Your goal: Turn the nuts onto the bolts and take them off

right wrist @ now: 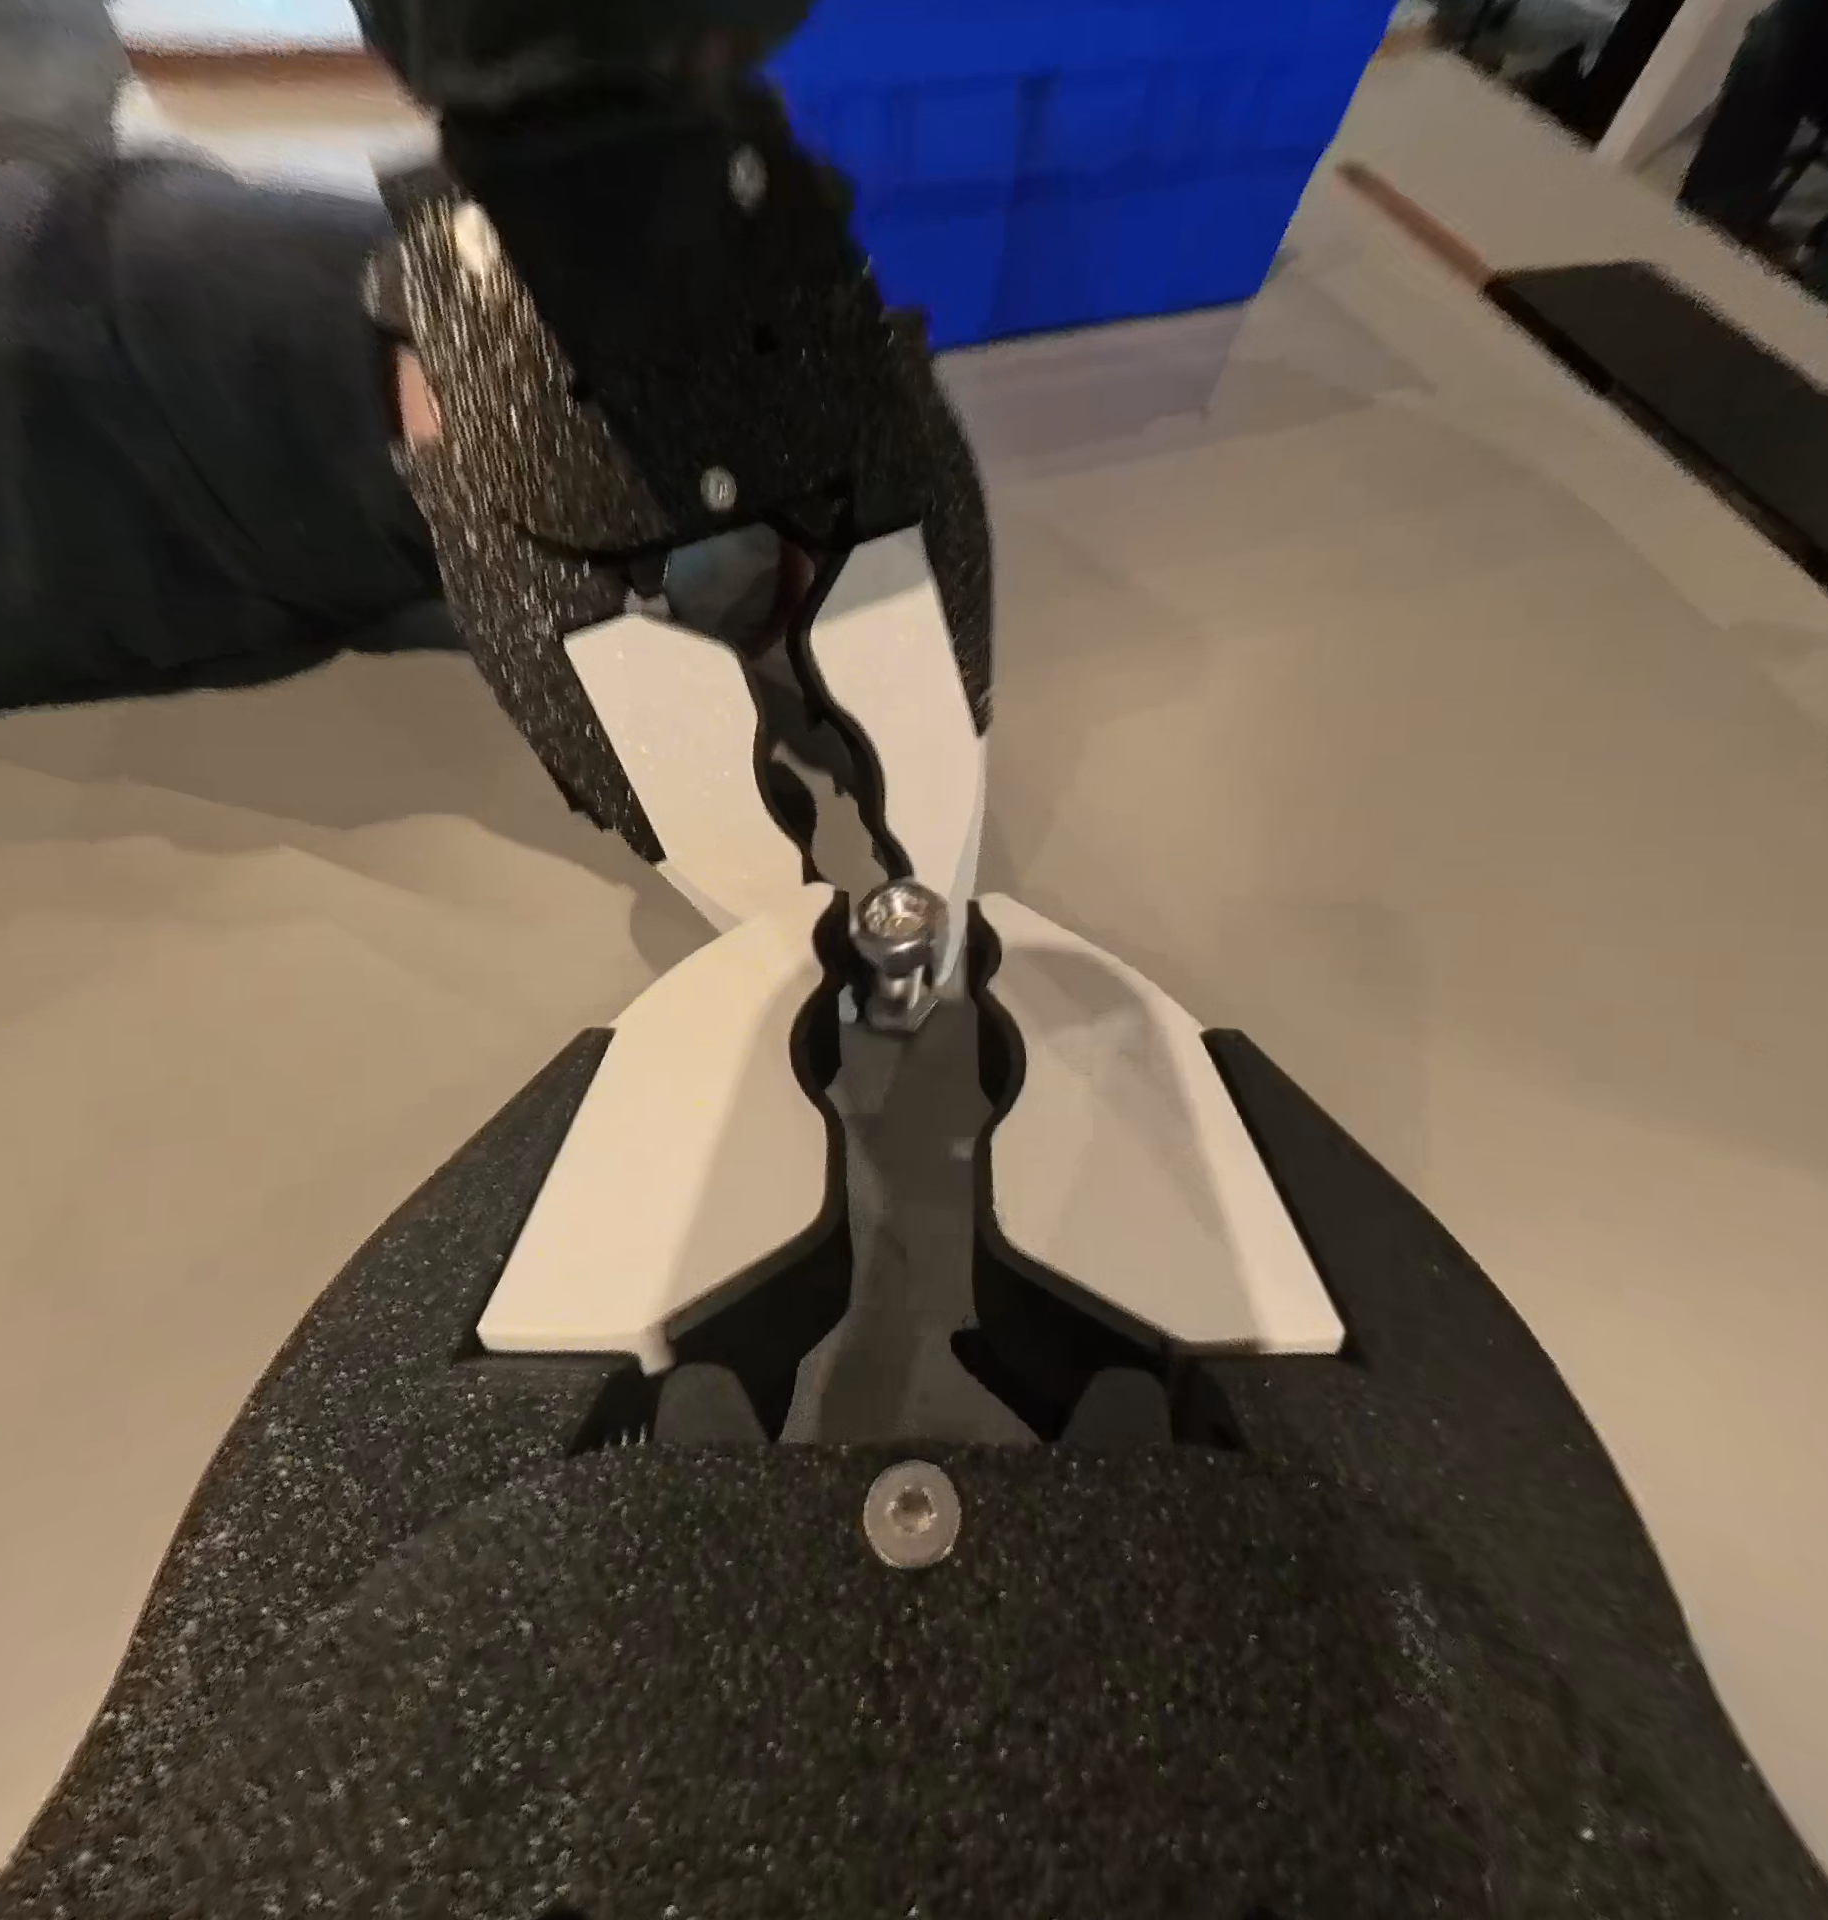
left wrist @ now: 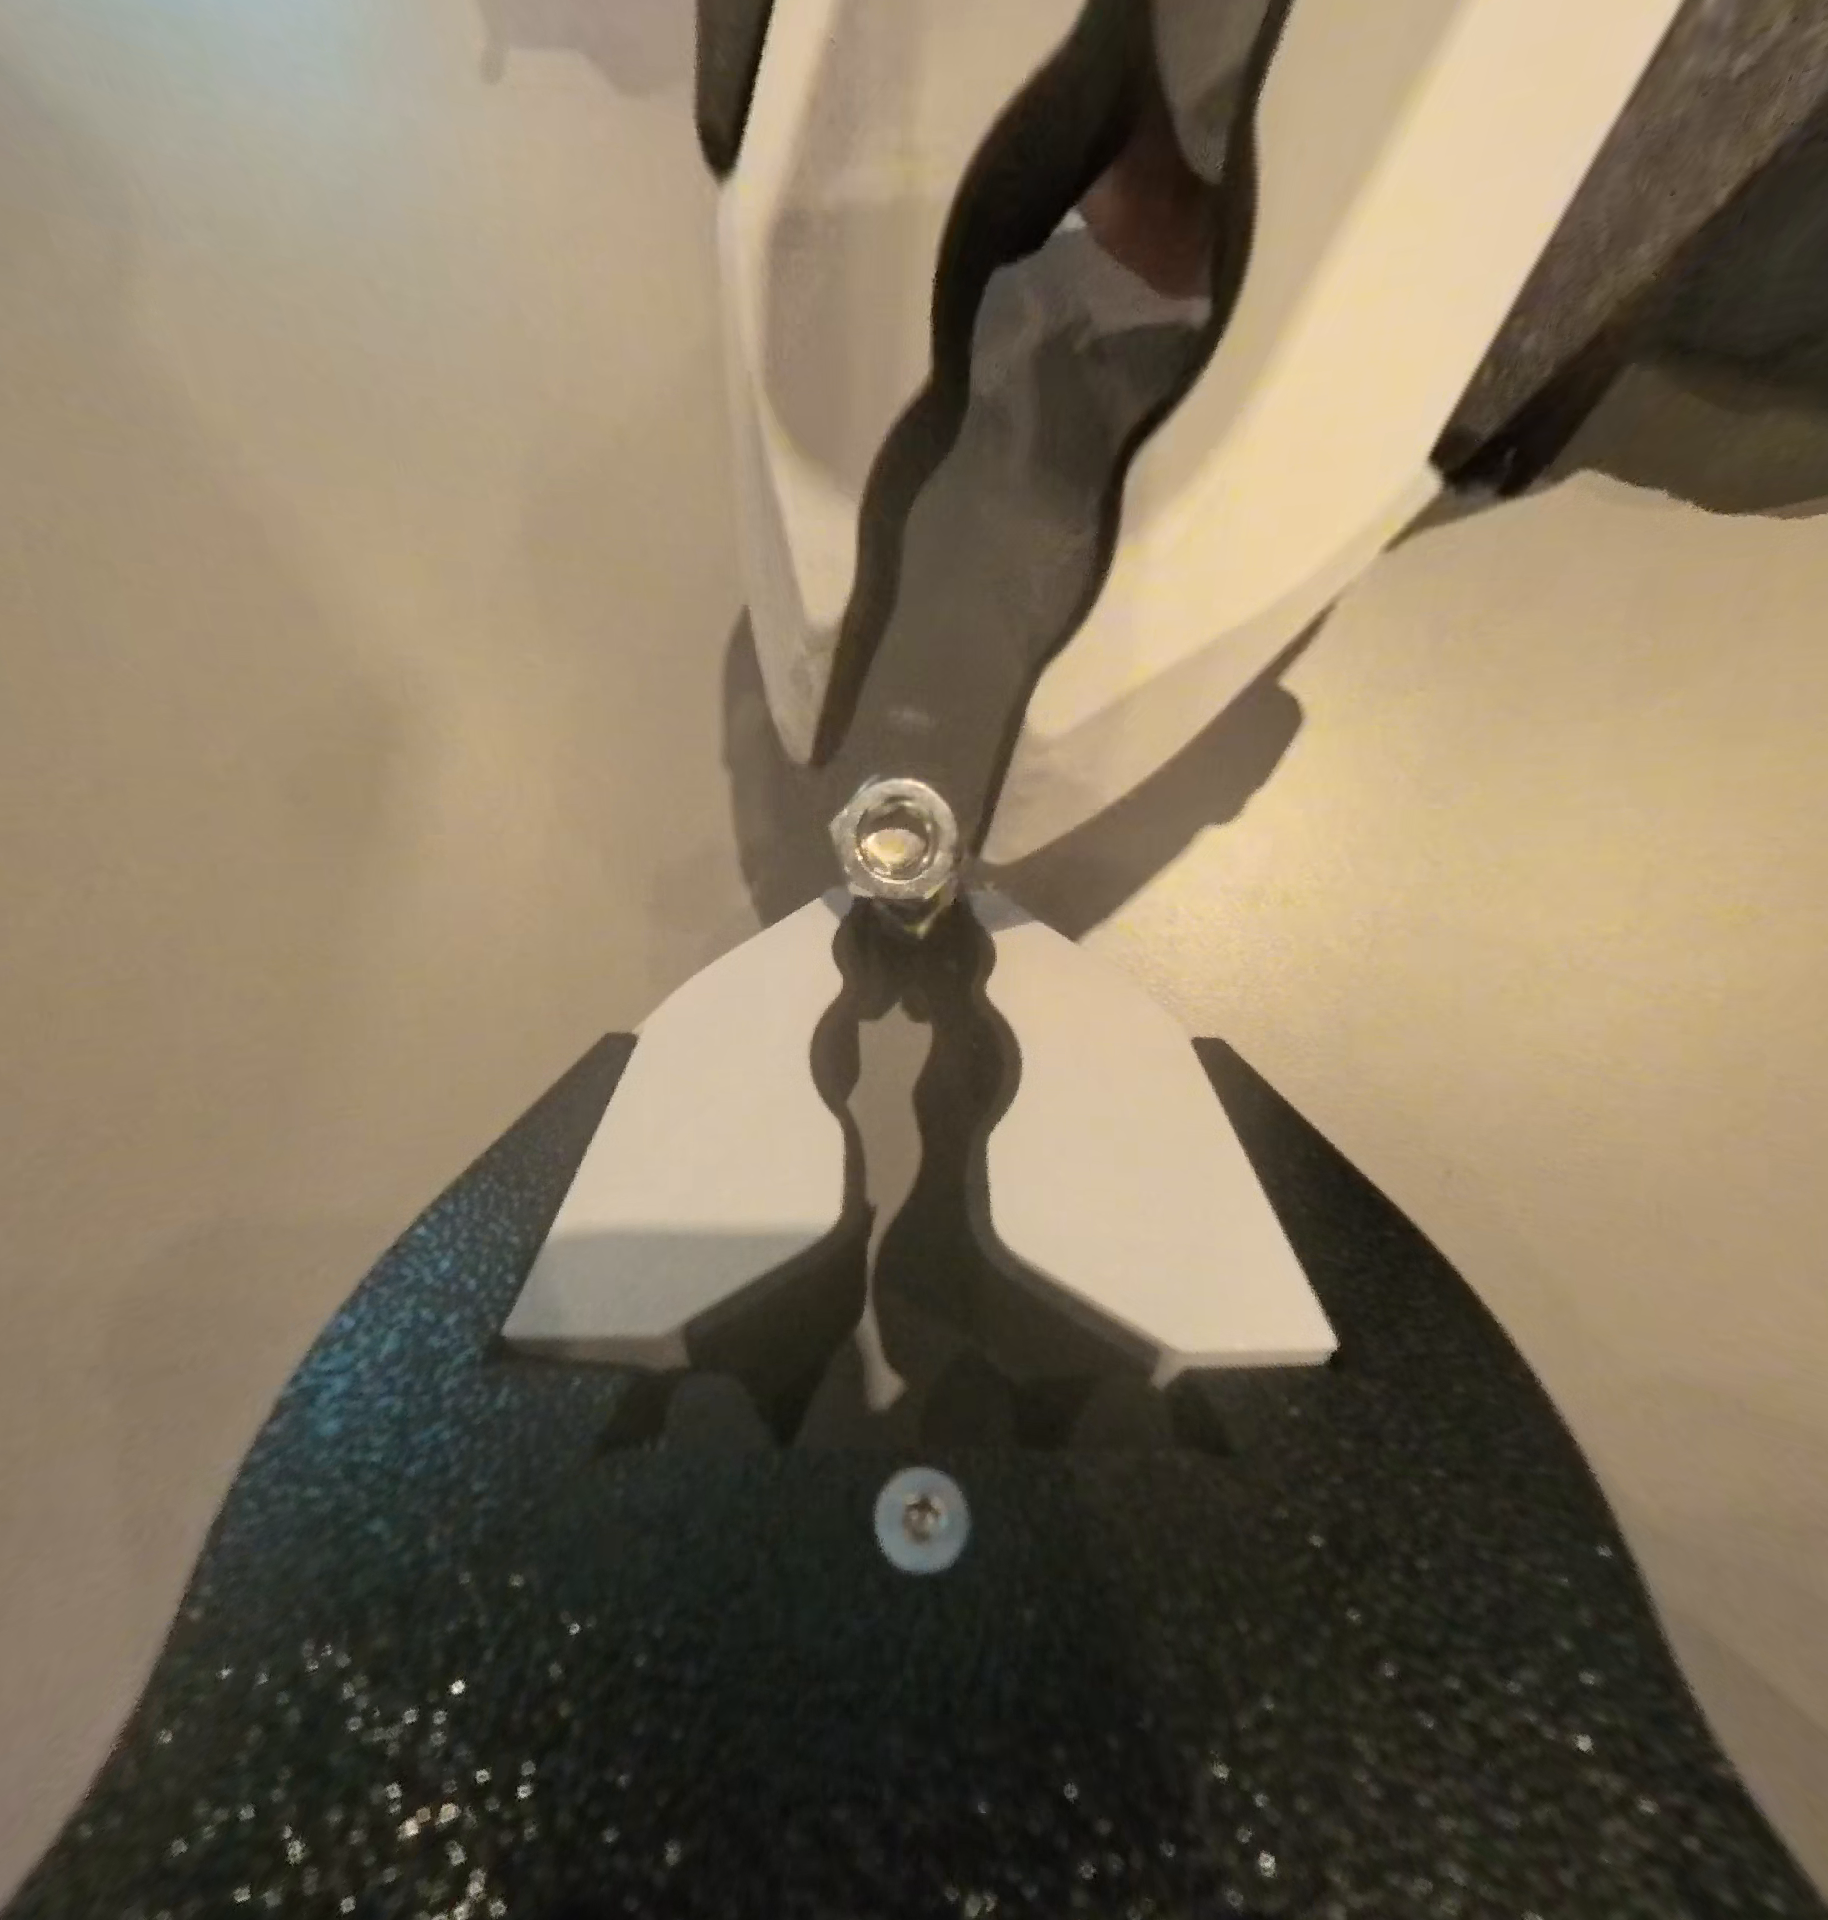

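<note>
Holding both grips tip to tip, I had the left gripper (left wrist: 894,920) jaws pinched on the bolt (right wrist: 894,951) shank w/ the nut (left wrist: 892,844) just ahead of them. Right gripper (right wrist: 894,935) jaws closed round the bolt head end, above the surface (right wrist: 1409,831). To thread clean, I'd keep axes aligned, small turns, steady squeeze.
</note>
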